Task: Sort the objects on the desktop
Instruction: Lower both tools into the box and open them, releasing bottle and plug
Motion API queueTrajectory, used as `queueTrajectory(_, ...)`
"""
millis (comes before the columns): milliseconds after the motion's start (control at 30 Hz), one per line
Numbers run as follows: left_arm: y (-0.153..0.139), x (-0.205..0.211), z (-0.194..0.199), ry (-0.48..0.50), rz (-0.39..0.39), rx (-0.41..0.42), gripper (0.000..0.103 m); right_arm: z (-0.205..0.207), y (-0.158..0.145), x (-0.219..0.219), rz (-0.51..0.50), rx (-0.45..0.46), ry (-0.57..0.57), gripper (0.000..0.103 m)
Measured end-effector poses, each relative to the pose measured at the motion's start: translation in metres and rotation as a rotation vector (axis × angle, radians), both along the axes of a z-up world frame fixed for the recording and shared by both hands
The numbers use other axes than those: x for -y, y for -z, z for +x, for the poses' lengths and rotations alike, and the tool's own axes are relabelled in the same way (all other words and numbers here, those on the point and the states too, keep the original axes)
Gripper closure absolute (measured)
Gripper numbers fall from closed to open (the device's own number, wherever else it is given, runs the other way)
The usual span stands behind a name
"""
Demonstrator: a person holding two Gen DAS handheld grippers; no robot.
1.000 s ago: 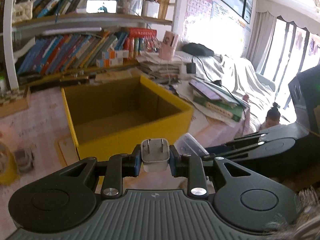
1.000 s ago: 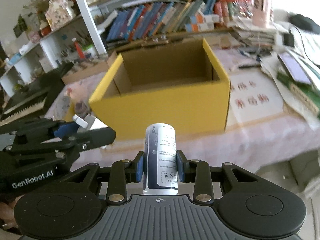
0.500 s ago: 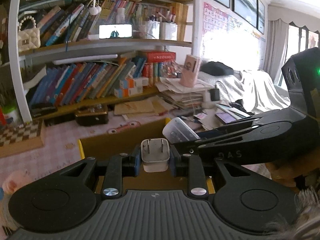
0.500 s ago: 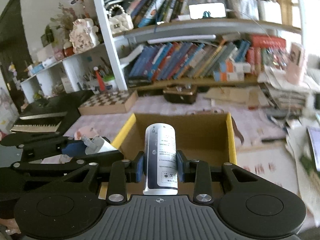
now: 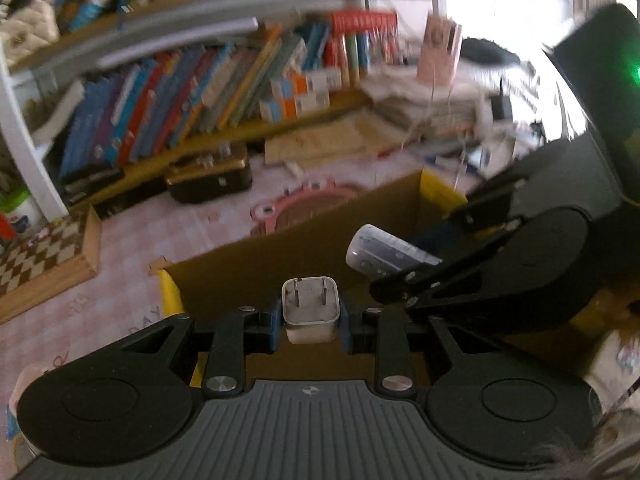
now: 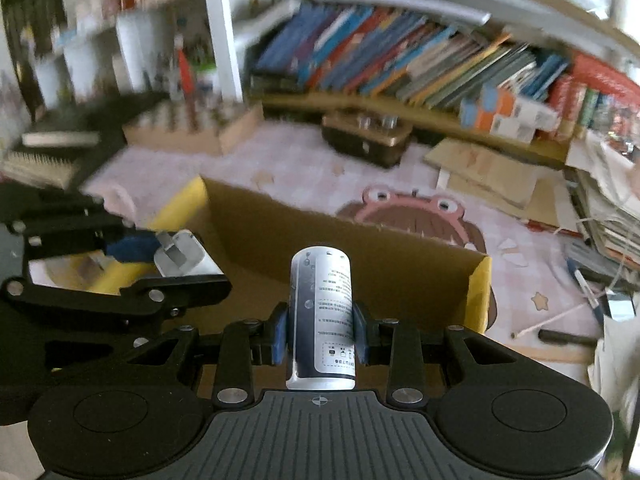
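My left gripper (image 5: 311, 322) is shut on a white plug charger (image 5: 310, 308), prongs pointing forward, held over the open yellow cardboard box (image 5: 440, 192). My right gripper (image 6: 320, 336) is shut on a white and dark blue cylindrical bottle (image 6: 323, 320), also over the box (image 6: 478, 284). In the left wrist view the right gripper and its bottle (image 5: 384, 254) show at the right. In the right wrist view the left gripper and its charger (image 6: 182, 258) show at the left. The box's floor is hidden by the grippers.
A bookshelf (image 6: 400, 60) runs behind the pink tablecloth (image 6: 296, 156). A dark case (image 5: 210, 176), a chessboard box (image 5: 44, 256), flat cardboard (image 6: 488, 172), paper piles (image 5: 436, 100) and pens (image 6: 564, 336) lie around the box.
Both grippers have moved forward over the box and tilted downward, so the view now looks onto its far wall and the tablecloth. Both still hold their objects.
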State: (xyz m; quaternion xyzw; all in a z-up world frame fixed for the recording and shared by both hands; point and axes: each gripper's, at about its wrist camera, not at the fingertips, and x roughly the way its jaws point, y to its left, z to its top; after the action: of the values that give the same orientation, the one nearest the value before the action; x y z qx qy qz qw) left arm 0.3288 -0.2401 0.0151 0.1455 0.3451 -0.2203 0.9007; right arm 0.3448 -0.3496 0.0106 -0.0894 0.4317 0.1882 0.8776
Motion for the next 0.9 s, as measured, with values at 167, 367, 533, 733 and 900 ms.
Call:
queueTrajectory(167, 0.025, 0.011, 0.027, 0.019, 0.096, -0.105, 0.078, 0.027, 0.030, -0.012, -0.131, -0.107, -0.084, 0.070)
queueTrajectory(367, 0.036, 0.017, 0.033, 0.042, 0.132, -0.167, 0.078, 0.042, 0.042, -0.015, -0.154, -0.164, -0.094, 0.070)
queueTrajectory(533, 0.034, 0.016, 0.031, 0.023, 0.140, -0.150, 0.067, 0.044, 0.041, -0.015, -0.149, -0.168, -0.089, 0.070)
queueTrajectory(733, 0.013, 0.002, 0.017, -0.018, 0.071, -0.045, 0.042, 0.040, 0.022, -0.002, -0.048, -0.112, -0.055, 0.067)
queueTrajectory(900, -0.017, -0.024, -0.009, -0.085, -0.035, 0.058, 0.032, 0.010, -0.012, 0.018, 0.098, 0.013, 0.012, 0.062)
